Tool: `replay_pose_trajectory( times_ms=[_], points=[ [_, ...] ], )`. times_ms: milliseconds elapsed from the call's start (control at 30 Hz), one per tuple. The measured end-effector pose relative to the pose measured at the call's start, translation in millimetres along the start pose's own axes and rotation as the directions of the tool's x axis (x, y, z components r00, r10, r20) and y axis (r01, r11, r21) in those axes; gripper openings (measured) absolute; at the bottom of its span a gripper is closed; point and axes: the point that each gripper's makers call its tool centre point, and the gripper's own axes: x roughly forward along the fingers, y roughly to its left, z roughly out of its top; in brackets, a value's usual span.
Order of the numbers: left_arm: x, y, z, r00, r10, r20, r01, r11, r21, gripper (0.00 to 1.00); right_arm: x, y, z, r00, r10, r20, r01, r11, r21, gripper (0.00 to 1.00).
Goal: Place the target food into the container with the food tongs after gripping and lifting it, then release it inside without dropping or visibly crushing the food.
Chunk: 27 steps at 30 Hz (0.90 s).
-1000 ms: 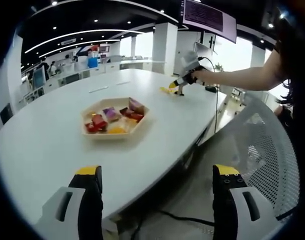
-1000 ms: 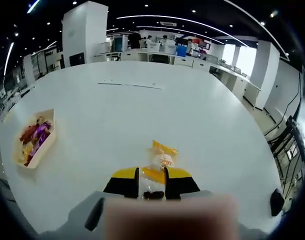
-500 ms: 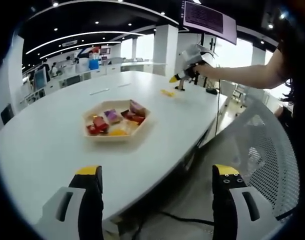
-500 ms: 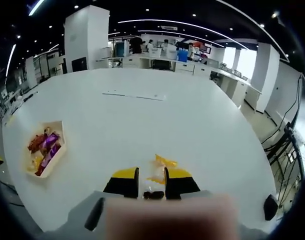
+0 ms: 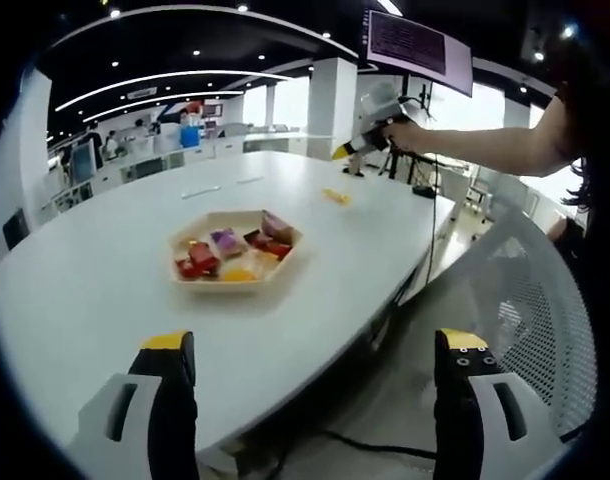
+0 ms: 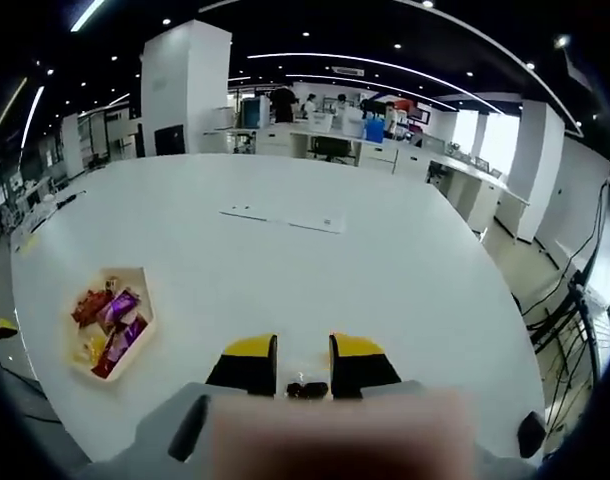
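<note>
Two yellow-tipped jaws of the left gripper (image 5: 315, 370) stand wide apart, holding nothing, low over the near edge of the white desk (image 5: 95, 280). A hexagonal tray (image 5: 236, 250) of wrapped snacks sits mid-desk; a yellow packet (image 5: 335, 196) lies beyond it. The right gripper (image 6: 300, 362) is raised above the desk, jaws narrowly parted, empty.
</note>
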Motion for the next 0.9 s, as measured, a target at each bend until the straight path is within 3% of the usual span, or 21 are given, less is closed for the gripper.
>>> replay_pose_trajectory(
  times_ms=[200, 533, 900],
  points=[
    [-0.1, -0.6, 2.0, 1.0, -0.002, 0.014, 0.002, 1.0, 0.004, 0.99, 2.3, 13.5, 8.5, 1.0, 0.021, 0.002, -0.021, 1.0, -0.014, 0.19],
    [-1.3, -2.8, 4.5, 1.0, -0.013, 0.024, 0.012, 1.0, 0.026, 0.99, 3.5, 45.5, 40.3, 0.996, 0.073, 0.043, -0.071, 0.997, -0.042, 0.19],
    [-1.5, -0.8, 5.3, 1.0, -0.001, 0.028, 0.0, 1.0, 0.03, 1.0, 12.9, 87.8, 55.8, 0.989, 0.138, 0.052, -0.134, 0.988, -0.082, 0.19]
  ],
)
